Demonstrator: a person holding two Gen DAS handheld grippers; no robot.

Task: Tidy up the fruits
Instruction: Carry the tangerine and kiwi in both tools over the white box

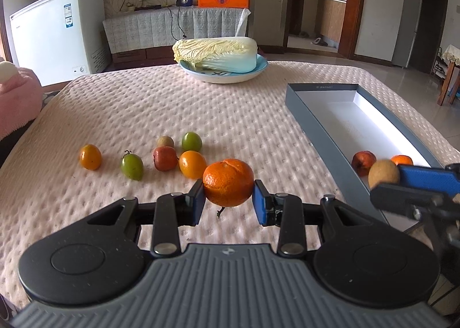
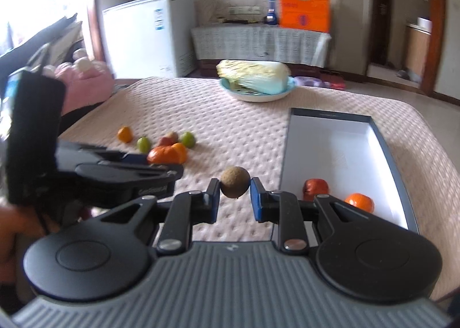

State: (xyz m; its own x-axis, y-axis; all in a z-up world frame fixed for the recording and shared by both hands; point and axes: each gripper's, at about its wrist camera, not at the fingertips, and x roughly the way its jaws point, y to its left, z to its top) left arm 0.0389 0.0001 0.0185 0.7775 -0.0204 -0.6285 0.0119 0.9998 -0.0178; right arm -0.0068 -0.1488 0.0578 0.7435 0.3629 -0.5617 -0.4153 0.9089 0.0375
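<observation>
The left tongs [image 1: 229, 198] clamp a mandarin [image 1: 228, 182], its dimpled end up, above the counter [image 1: 143, 103]. The right tongs [image 2: 235, 194] clamp a round brown fruit [image 2: 235, 182]; the long box [image 2: 339, 155], at two o'clock, runs away lengthwise.

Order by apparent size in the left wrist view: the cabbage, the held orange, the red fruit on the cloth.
1. cabbage, largest even though farthest.
2. orange, enlarged by nearness to the camera.
3. red fruit, smallest.
</observation>
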